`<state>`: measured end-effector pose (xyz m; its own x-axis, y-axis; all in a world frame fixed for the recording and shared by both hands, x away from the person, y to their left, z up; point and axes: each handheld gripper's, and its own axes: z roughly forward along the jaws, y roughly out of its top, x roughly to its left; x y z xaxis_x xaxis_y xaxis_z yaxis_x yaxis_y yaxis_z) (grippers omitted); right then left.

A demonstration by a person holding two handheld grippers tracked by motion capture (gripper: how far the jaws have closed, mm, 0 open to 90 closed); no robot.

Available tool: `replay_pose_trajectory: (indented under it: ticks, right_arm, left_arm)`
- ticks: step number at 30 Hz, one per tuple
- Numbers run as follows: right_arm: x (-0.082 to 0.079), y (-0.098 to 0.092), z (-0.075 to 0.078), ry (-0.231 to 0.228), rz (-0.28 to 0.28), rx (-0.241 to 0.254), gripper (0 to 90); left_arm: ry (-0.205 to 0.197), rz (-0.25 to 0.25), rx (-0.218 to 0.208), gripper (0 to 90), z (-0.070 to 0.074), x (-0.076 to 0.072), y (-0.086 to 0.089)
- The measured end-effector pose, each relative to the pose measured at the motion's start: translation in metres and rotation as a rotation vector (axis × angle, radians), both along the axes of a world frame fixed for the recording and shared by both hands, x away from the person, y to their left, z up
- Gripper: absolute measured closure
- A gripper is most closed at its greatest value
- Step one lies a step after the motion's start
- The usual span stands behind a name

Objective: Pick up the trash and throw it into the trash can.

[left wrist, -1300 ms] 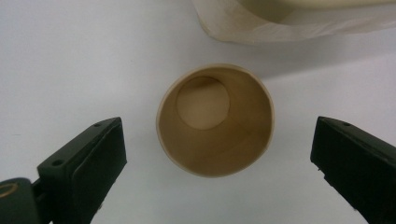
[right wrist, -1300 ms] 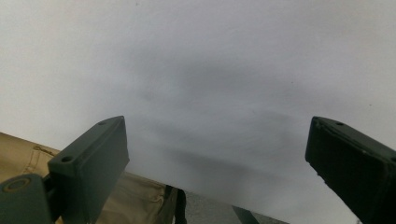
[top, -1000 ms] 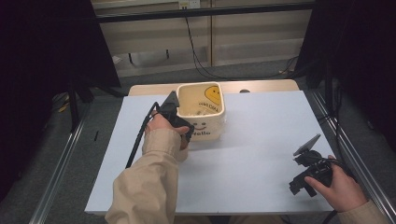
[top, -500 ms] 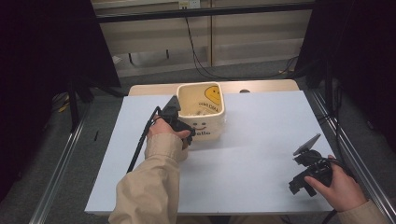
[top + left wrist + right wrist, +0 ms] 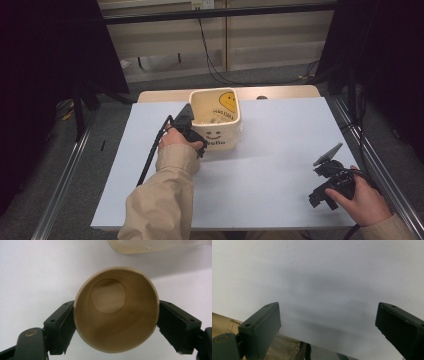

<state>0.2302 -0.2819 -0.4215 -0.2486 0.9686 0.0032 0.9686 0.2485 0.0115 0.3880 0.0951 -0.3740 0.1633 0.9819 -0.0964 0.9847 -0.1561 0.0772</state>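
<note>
left hand-held gripper [image 5: 116, 322]: jaws clamped on paper cup [image 5: 116, 312], mouth toward camera | just beside bin [image 5: 216, 120], near desk's [image 5: 280, 150] far edge | right hand-held gripper [image 5: 328, 325]: wide open, empty

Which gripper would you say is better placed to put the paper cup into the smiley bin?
Left. The left gripper is shut on the paper cup beside the bin; the right gripper rests open, far off.

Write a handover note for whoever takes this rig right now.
Left gripper: shut on the paper cup, jaws on both its sides, mouth toward the camera, cup looks empty.
Right gripper: open, idle over the white table at the near right.
Smiley bin stands just beyond the cup.
Done: cup gripped. Left: probably getting it into the bin.
</note>
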Motion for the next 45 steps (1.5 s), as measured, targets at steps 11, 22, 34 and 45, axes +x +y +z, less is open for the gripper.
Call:
replay_pose_trajectory:
  ticks: [11,22,34,45]
  right_arm:
    - [0.001,0.002,0.003,0.016,-0.009,-0.006,6.1]
    - [0.001,-0.002,0.004,0.004,0.006,-0.004,6.1]
    - [0.0,-0.001,0.003,0.011,0.007,-0.003,6.1]
    - [0.0,0.001,0.003,0.009,0.023,0.0,6.1]
  left_arm:
    - [0.019,0.004,-0.002,19.7,0.061,0.009,0.018]
    - [-0.012,-0.01,-0.032,19.9,0.128,0.018,0.024]
    - [-0.021,-0.013,-0.037,20.0,0.177,0.034,0.028]
    - [-0.024,-0.03,-0.043,20.1,0.212,0.046,0.02]
